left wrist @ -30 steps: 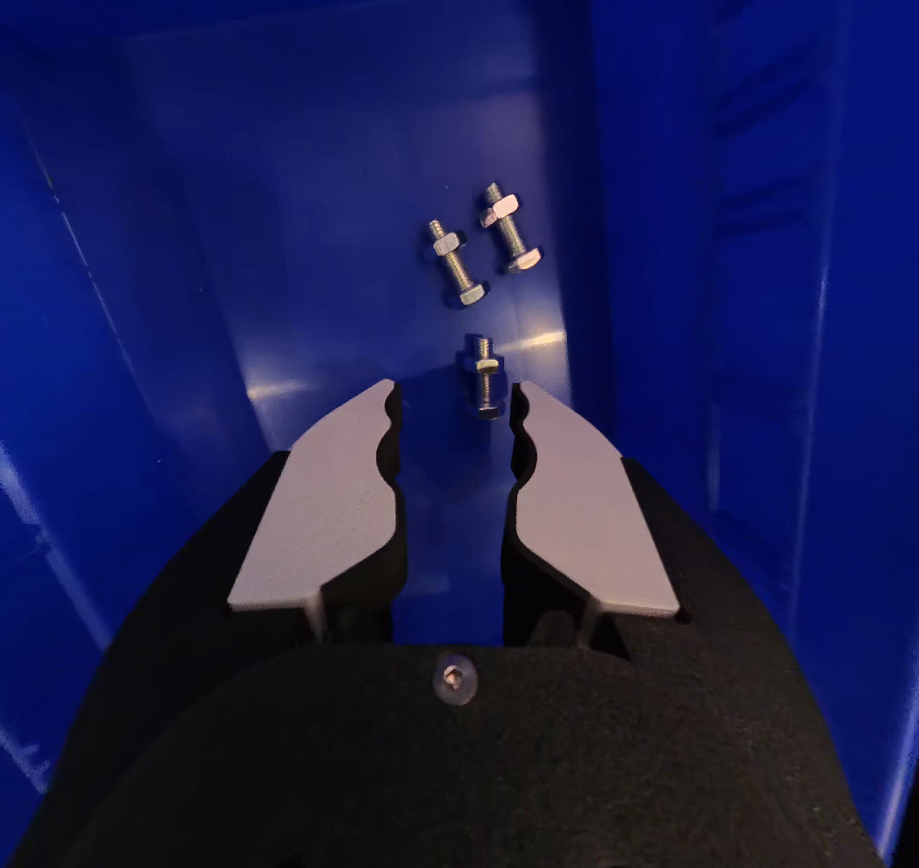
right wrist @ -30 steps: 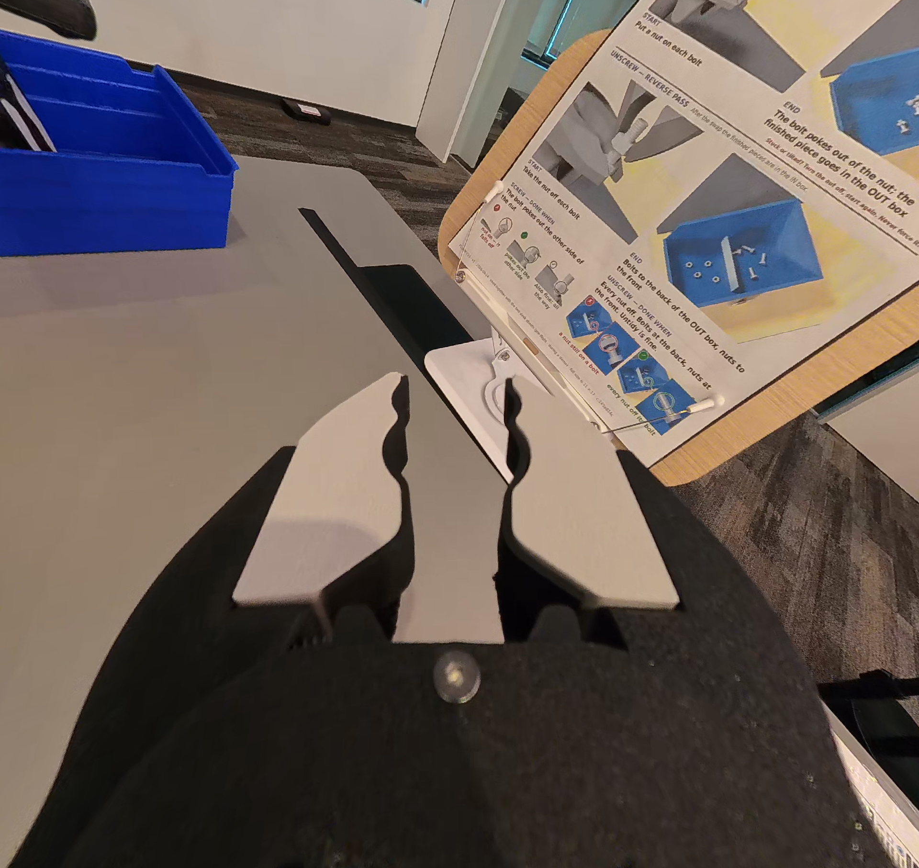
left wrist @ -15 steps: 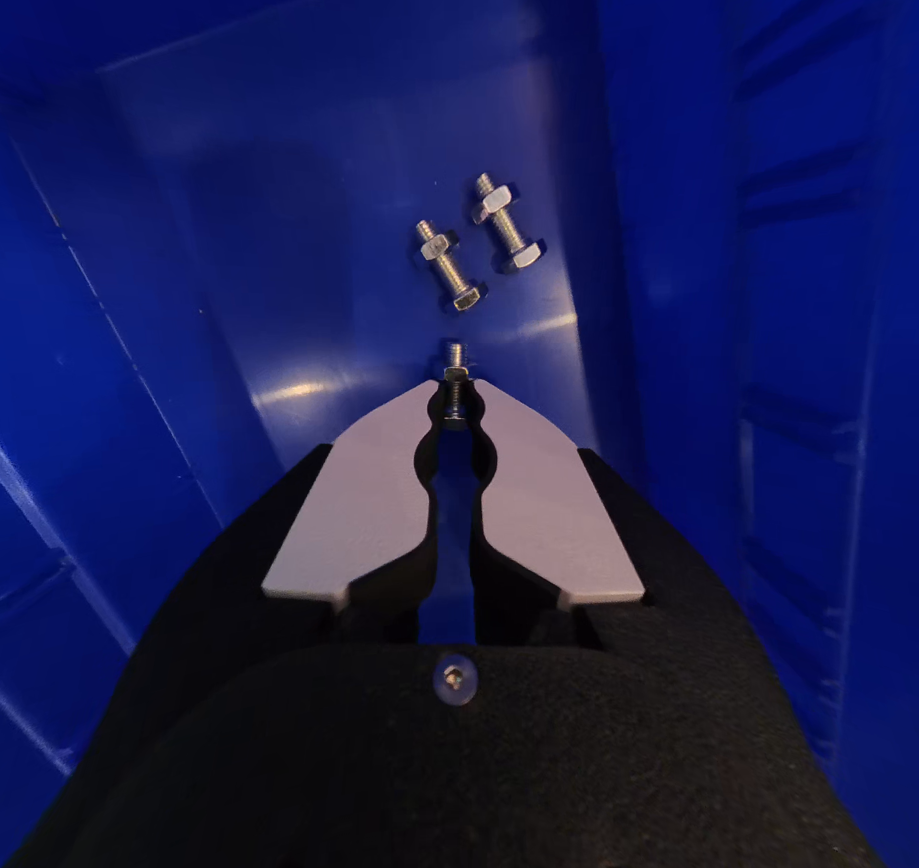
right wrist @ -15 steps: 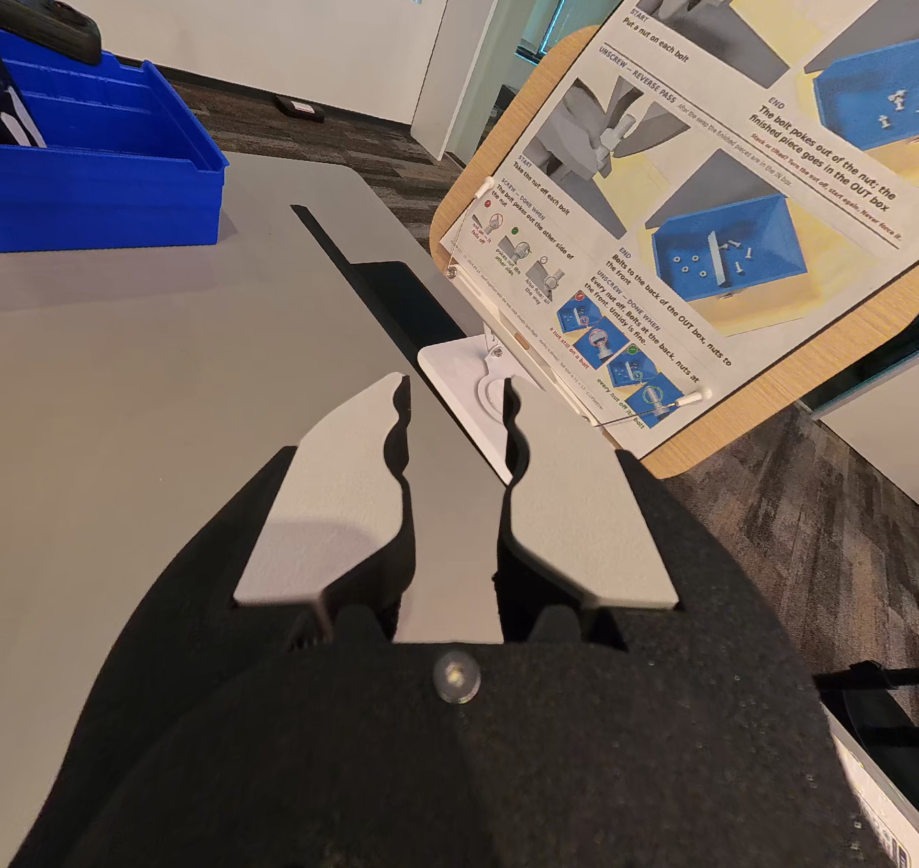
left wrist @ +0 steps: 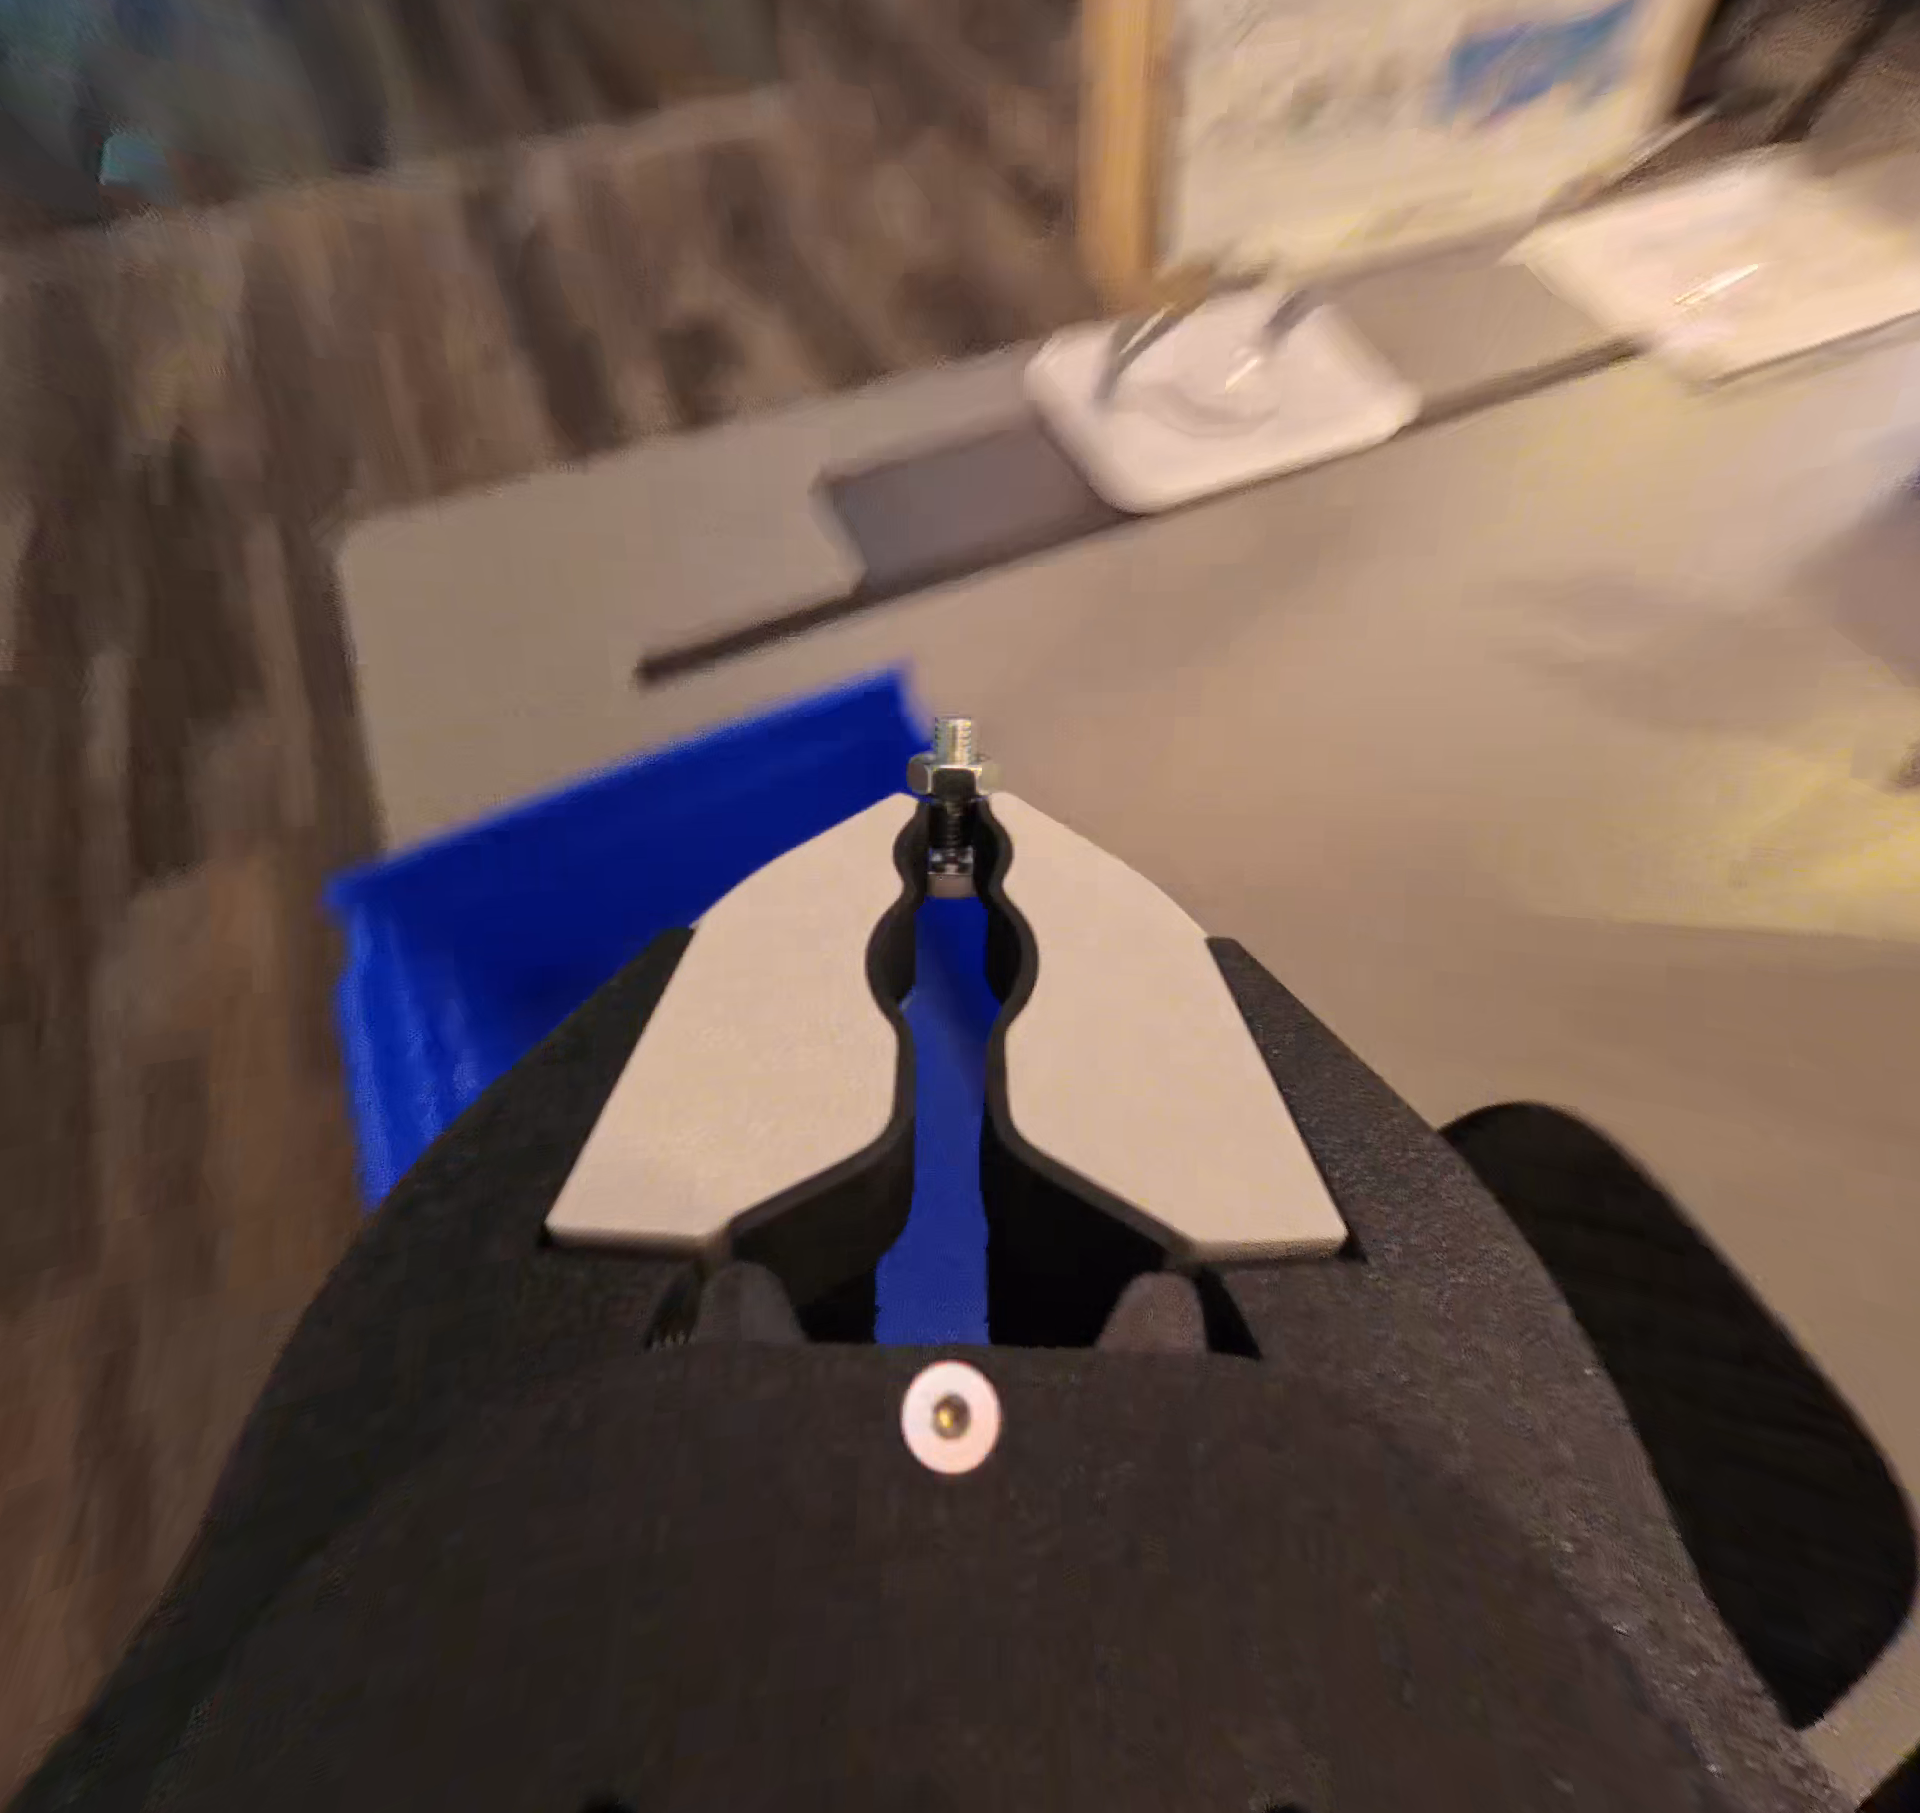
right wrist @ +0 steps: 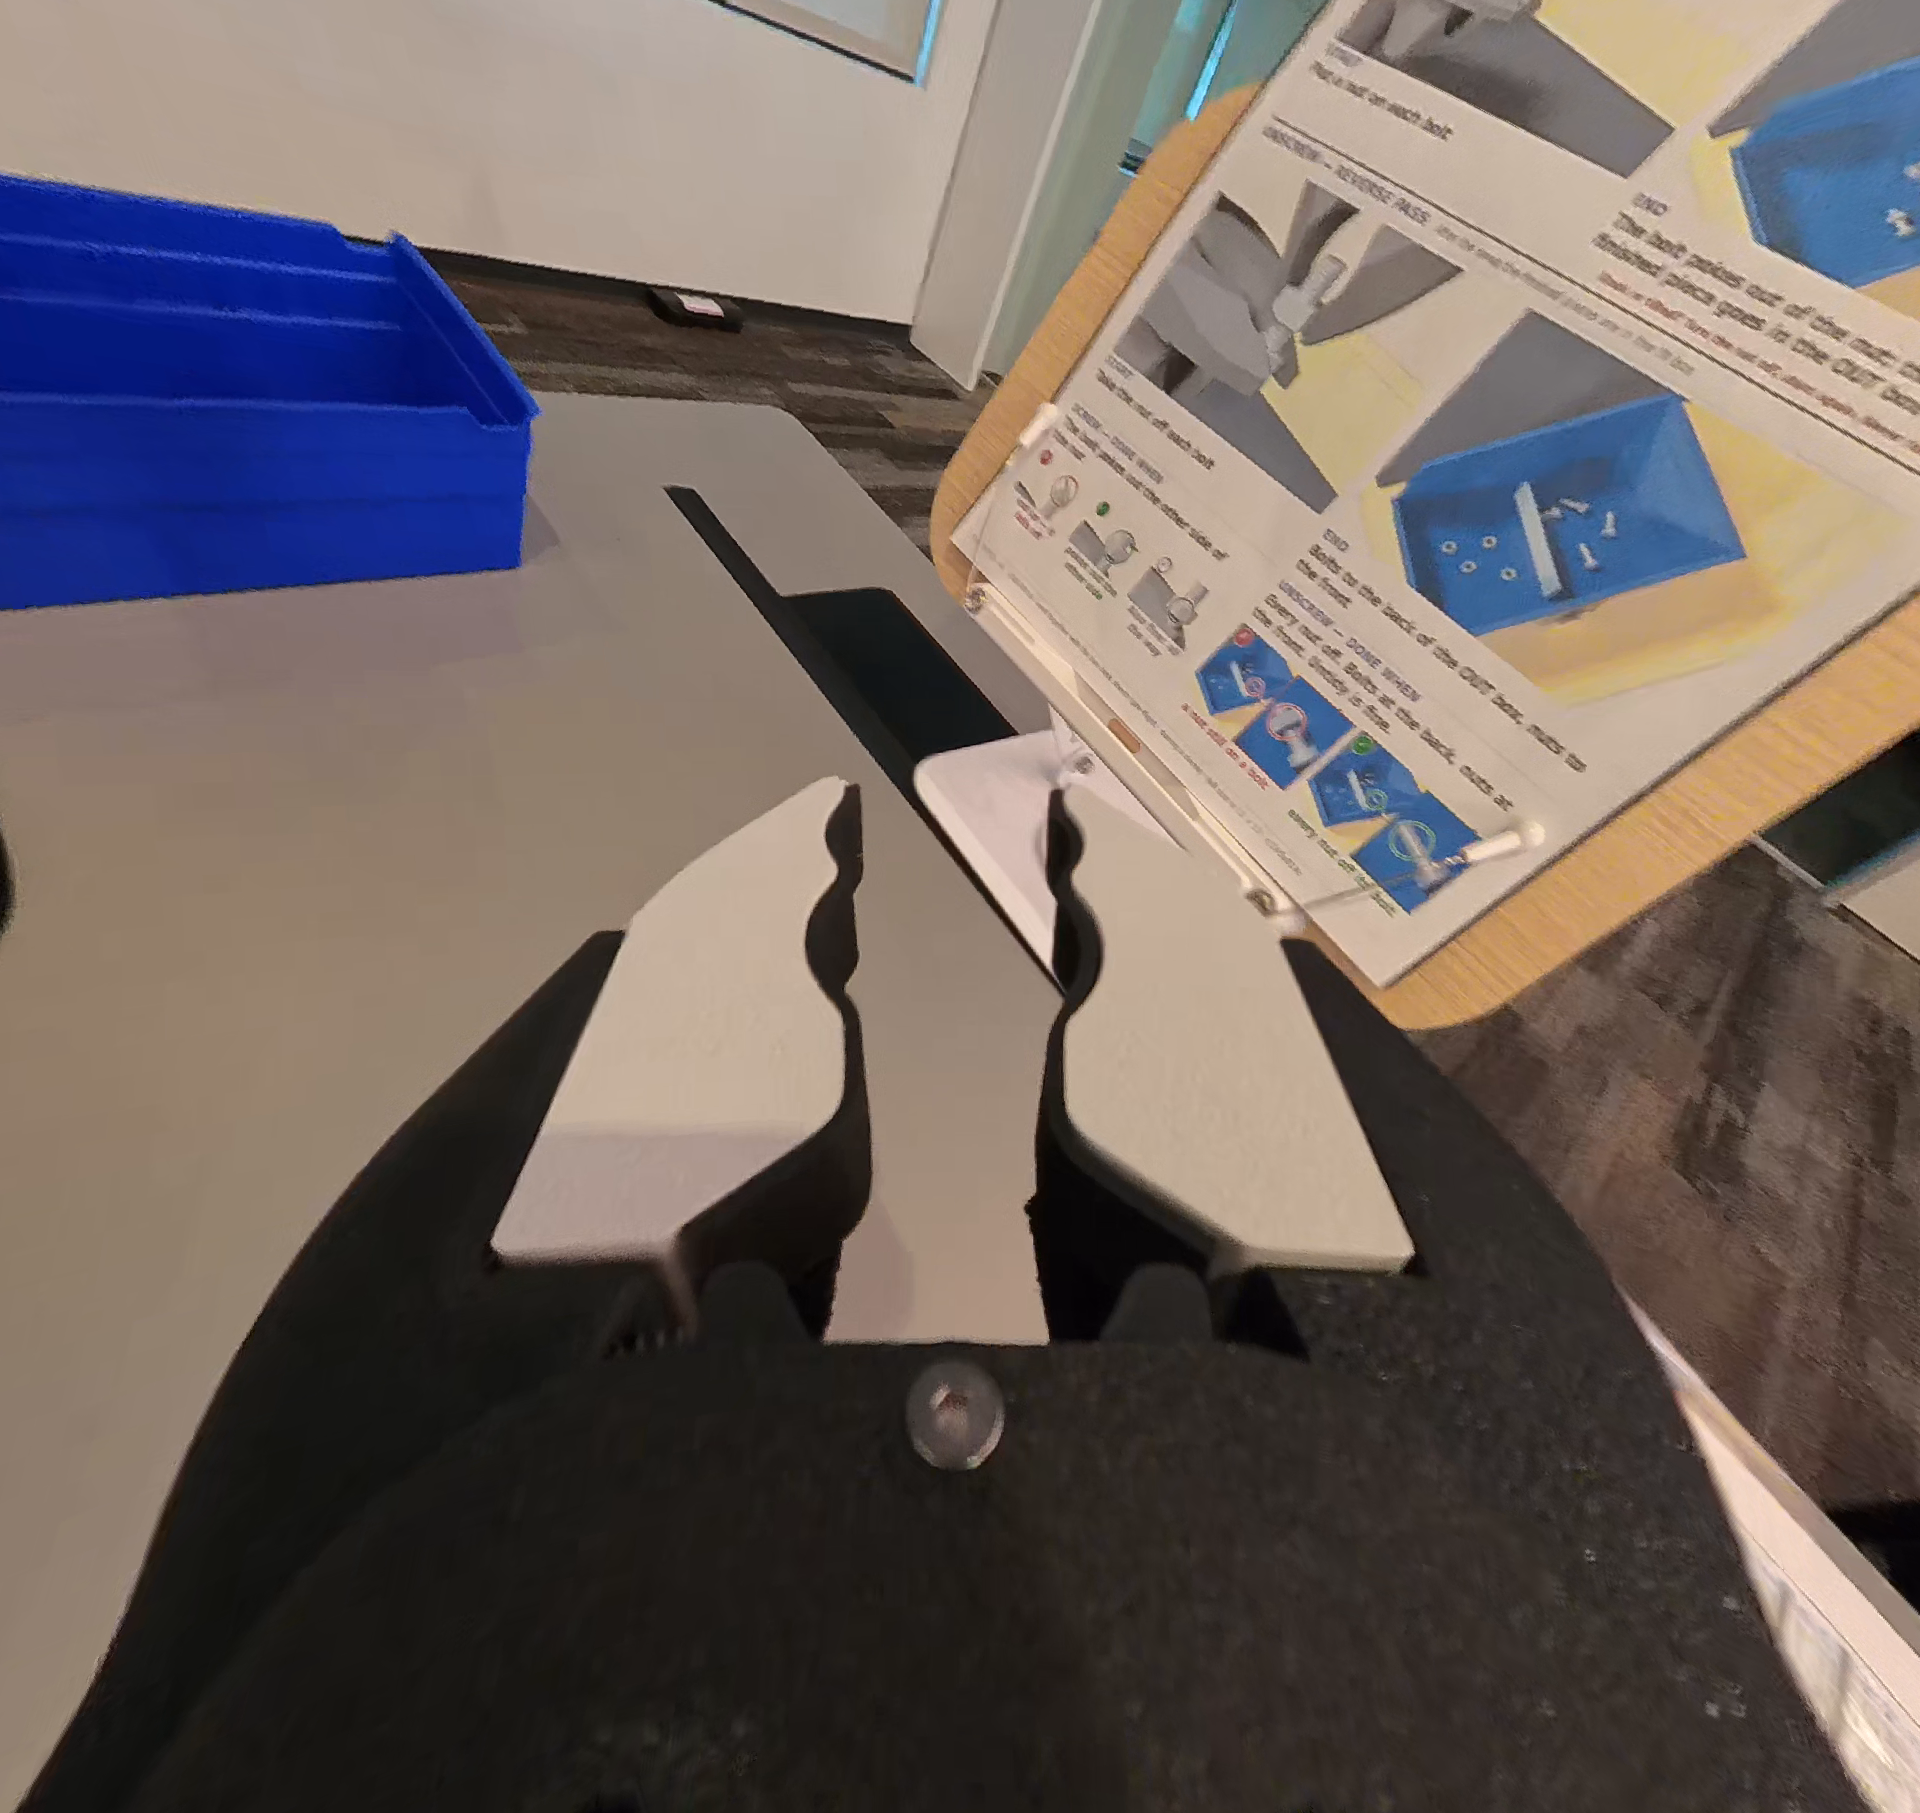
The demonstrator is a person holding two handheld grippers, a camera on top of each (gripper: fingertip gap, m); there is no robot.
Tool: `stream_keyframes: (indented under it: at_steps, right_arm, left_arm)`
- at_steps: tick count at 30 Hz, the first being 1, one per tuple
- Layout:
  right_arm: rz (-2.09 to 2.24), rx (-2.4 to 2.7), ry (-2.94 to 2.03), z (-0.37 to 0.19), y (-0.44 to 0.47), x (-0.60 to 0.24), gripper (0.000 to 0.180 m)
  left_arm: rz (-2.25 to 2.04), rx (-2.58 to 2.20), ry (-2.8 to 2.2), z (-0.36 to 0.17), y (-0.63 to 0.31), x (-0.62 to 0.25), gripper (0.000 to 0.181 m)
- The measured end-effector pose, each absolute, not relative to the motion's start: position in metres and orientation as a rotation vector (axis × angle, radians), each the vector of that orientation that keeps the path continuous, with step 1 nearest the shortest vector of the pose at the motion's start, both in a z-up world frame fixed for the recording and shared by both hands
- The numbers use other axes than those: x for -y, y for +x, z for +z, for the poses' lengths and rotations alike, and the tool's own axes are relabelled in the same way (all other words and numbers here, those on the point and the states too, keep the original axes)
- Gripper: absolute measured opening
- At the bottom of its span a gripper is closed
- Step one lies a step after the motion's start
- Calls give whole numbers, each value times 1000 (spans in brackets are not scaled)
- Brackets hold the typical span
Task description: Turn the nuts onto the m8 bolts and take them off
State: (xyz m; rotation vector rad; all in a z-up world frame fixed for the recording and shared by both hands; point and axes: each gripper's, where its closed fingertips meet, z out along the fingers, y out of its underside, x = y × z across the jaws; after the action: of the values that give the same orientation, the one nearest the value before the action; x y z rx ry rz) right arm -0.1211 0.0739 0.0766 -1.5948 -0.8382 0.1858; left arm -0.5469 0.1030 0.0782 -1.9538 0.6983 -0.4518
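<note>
blue bin (right wrist: 260,475), silver bolt (left wrist: 953,807), grey table (right wrist: 312,828)

Silver bolt (left wrist: 952,807) with nut (left wrist: 953,777) near its tip, pinched upright between claw tips.

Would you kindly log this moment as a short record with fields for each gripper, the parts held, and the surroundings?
left gripper: shut on a bolt, jaws closed around its shank
bolt: threaded tip points away from the camera
nut: on the bolt, just past the jaw tips
right gripper: open, empty, above the grey table
blue bin: on the table, far left
instruction board: propped on a white stand, right
left view: background blurred
</note>
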Motion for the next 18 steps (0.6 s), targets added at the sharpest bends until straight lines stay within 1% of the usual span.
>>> stream_keyframes:
  at_steps: [3,5,9,12,18]
  right_arm:
    - [262,887,-1542,84,-138,-63,33]
    - [330,930,-1480,95,-152,-48,32]
    - [534,979,-1277,135,-177,-3,28]
    - [706,981,-1140,164,-182,32,21]
    - [843,944,-1085,184,-169,55,19]
  left_arm:
    - [-688,-825,-1660,135,-471,-63,7]
    - [-837,-913,-1508,152,-418,-34,7]
    - [-1040,-1058,-1319,159,-321,9,7]
    - [-1208,-1162,-1232,158,-262,35,7]
    - [-1363,-1235,-1134,155,-199,51,7]
